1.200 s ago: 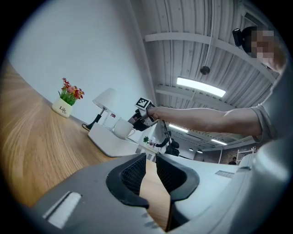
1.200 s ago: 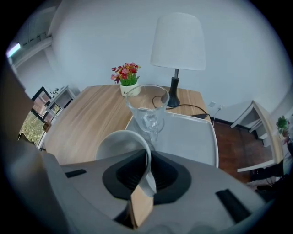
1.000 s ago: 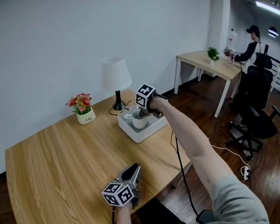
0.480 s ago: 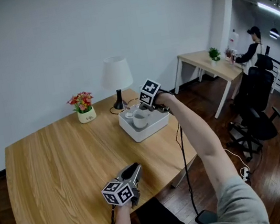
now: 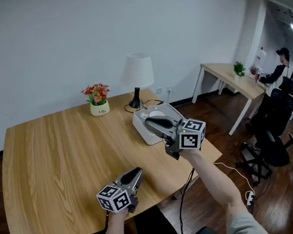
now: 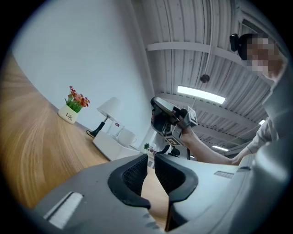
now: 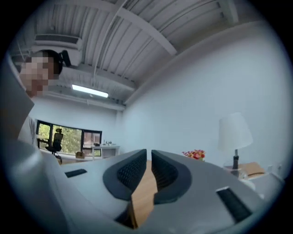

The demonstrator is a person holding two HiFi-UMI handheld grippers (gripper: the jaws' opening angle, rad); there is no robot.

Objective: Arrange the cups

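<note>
Pale wood makes up the rounded surface (image 5: 59, 161), with a white rectangular tray (image 5: 144, 135) near its far right edge, beside a white-shaded lamp (image 5: 139, 71) and a small pot of red flowers (image 5: 98, 99). Inside the tray stand white cups (image 6: 127, 136). The left gripper (image 5: 135, 172) hovers by the near edge, jaws closing on nothing. The right gripper (image 5: 150, 121), held up near the tray, has its jaws clenched and empty.

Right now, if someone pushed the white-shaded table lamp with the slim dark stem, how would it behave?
The white-shaded table lamp likely tips easily: a wide shade sits high on a thin stem over a small base. Pushed low, it may slide on the smooth wooden table.
</note>
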